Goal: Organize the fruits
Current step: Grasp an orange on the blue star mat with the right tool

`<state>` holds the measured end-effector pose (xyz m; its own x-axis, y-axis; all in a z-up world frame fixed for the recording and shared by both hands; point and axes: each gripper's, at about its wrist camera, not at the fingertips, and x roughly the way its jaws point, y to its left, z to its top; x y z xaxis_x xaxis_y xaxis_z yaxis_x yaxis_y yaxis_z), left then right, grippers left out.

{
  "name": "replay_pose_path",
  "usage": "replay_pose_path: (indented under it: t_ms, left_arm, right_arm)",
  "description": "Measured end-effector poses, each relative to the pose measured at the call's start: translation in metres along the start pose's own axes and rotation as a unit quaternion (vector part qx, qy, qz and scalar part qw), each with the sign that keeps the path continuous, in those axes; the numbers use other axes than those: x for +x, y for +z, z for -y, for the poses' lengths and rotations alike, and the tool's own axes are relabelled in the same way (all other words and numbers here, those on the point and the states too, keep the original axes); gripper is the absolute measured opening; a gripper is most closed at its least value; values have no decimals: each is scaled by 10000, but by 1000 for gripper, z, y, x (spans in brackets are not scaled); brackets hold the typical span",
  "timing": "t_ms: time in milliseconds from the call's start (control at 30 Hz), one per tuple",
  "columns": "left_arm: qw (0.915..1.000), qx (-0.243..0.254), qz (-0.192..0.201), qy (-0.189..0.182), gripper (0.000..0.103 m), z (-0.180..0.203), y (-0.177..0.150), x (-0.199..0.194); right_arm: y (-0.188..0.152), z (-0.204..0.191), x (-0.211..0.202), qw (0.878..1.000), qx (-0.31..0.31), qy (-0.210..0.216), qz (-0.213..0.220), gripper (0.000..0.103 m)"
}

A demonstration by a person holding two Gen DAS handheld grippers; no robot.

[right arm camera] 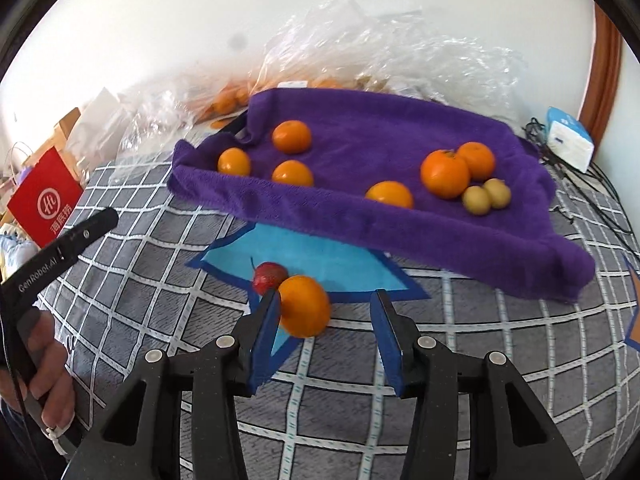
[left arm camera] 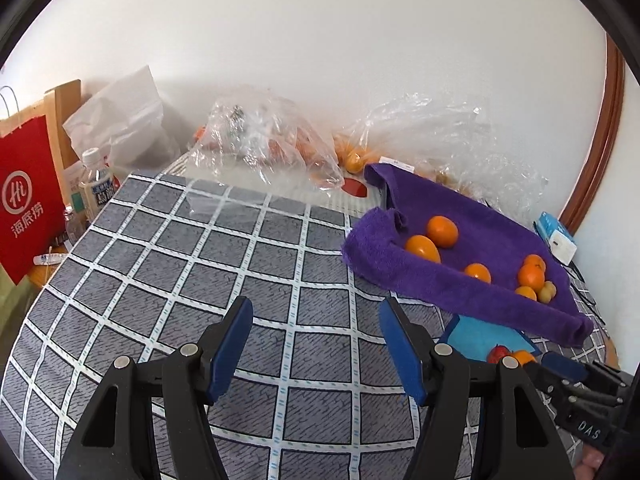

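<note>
A purple towel [right arm camera: 400,136] lines a raised tray and holds several oranges [right arm camera: 444,174] and two small yellow-green fruits [right arm camera: 486,196]; it also shows in the left wrist view [left arm camera: 480,240]. An orange [right arm camera: 305,306] and a red fruit [right arm camera: 269,277] lie on a blue mat [right arm camera: 304,256] in front of the towel. My right gripper [right arm camera: 326,312] is open, the orange between its fingers and against the left finger [right arm camera: 266,332]. My left gripper [left arm camera: 316,320] is open and empty above the checked cloth [left arm camera: 200,264].
Clear plastic bags [left arm camera: 264,140] with more oranges lie at the back by the wall. A red paper bag [left arm camera: 28,196] and bottles [left arm camera: 94,184] stand at the left edge. A white-blue box [right arm camera: 568,140] and cables lie at the right.
</note>
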<state>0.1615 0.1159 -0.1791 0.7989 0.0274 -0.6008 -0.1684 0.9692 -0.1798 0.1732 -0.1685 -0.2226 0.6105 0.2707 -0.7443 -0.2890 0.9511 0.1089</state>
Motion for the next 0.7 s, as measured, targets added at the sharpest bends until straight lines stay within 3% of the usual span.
replay_pose_path:
  t_ms: [167,267,467,700]
  left_arm:
    - [10000,1,79,45,63,0,0,-1]
    - [10000,29,64,16,63,2,-1,0]
    - [9998,145,-95,-54,63,7,-4,3]
    - [9992,341,-141,-151,63,16,-7,3]
  right_arm:
    - [-2,-6,12,9999,-69,106,-89,46]
    - [-3,-5,17,9999,-60,83,-113,32]
    - [-9,-2,-3,9994,-237,-99,219,32]
    - [-21,41,-29,9978,72,-614,234,32]
